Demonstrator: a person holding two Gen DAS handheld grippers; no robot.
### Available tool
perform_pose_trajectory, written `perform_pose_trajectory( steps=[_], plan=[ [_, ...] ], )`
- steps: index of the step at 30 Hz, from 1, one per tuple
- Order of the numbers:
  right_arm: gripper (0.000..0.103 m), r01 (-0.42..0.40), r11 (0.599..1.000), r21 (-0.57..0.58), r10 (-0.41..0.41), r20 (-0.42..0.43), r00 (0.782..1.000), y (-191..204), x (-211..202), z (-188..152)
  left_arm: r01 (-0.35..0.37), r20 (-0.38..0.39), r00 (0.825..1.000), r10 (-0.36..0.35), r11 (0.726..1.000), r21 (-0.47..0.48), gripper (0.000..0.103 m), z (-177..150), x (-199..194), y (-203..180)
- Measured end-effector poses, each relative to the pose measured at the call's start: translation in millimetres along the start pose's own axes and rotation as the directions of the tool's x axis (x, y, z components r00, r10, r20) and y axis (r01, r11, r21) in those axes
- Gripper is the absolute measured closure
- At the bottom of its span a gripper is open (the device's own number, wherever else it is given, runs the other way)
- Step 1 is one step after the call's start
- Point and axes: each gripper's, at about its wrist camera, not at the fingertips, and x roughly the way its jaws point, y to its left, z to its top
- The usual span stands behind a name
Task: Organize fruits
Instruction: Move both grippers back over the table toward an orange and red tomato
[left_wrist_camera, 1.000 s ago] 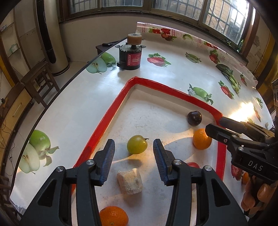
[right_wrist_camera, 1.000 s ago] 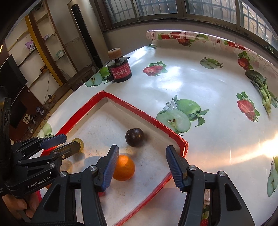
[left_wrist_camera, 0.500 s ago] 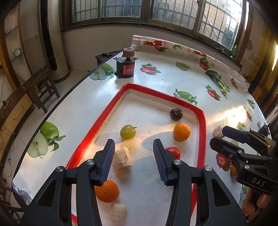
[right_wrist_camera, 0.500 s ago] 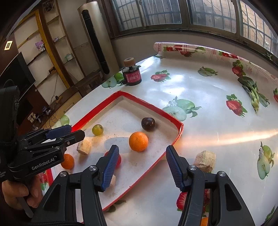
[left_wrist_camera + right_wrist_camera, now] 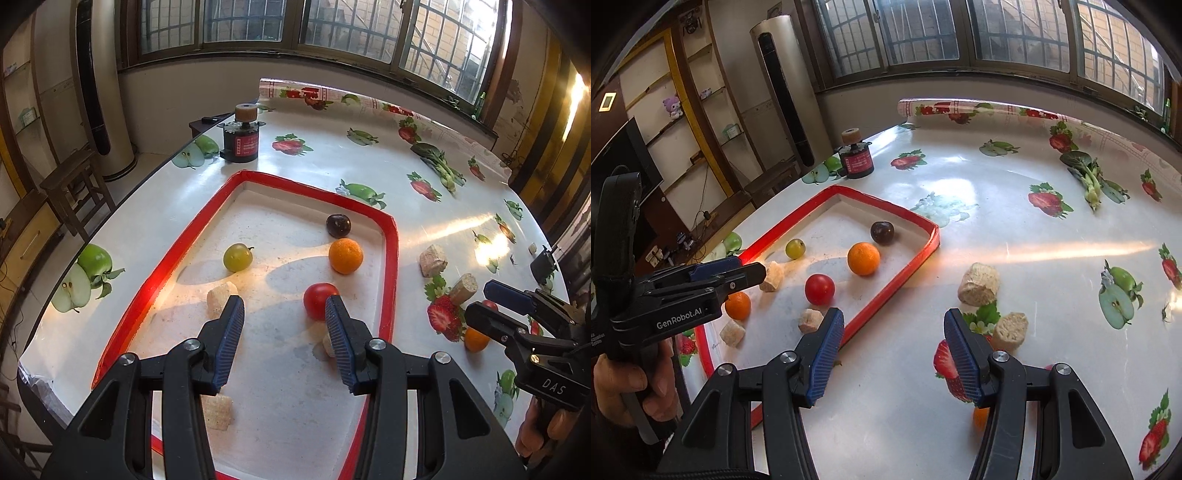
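Both tongs, left (image 5: 284,325) and right (image 5: 894,341), are backing off spread and empty; more tray (image 5: 391,258) showing, so I'm hunting bench (image 5: 1052,295) strays.

My left gripper (image 5: 284,325) hangs open and empty over the red-rimmed tray (image 5: 391,258), where an orange (image 5: 345,255), tomato (image 5: 317,300), green grape (image 5: 238,257) and dark plum (image 5: 338,225) lie apart.

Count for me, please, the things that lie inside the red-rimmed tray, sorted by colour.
Orange fruits: 2
Red fruit: 1
Green fruit: 1
Dark purple fruit: 1
Beige chunks: 3
Total in the tray: 8
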Motion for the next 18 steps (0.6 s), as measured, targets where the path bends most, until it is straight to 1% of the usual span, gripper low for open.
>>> perform_pose_trajectory(
  steps=[2, 4, 5, 18],
  plan=[
    [0.044, 0.008, 1.000, 0.013, -0.008, 0.006, 1.000, -5, -6, -5, 0.006, 0.003, 1.000, -0.006, 1.000, 0.006, 0.057, -1, -3, -4],
    [0.044, 0.016, 1.000, 0.027, -0.016, 0.009, 1.000, -12, -12, -11, 0.010, 0.012, 1.000, -0.010, 1.000, 0.011, 0.050, -2, -7, -7],
    [0.044, 0.021, 0.999, 0.033, -0.021, 0.011, 1.000, -15, -16, -14, 0.012, 0.016, 1.000, -0.012, 1.000, 0.014, 0.049, -2, -8, -10],
    [0.044, 0.093, 0.989, 0.111, -0.094, 0.003, 0.996, -56, -49, -55, 0.073, 0.014, 0.997, -0.075, 0.995, 0.070, 0.049, -10, -20, -43]
  ],
)
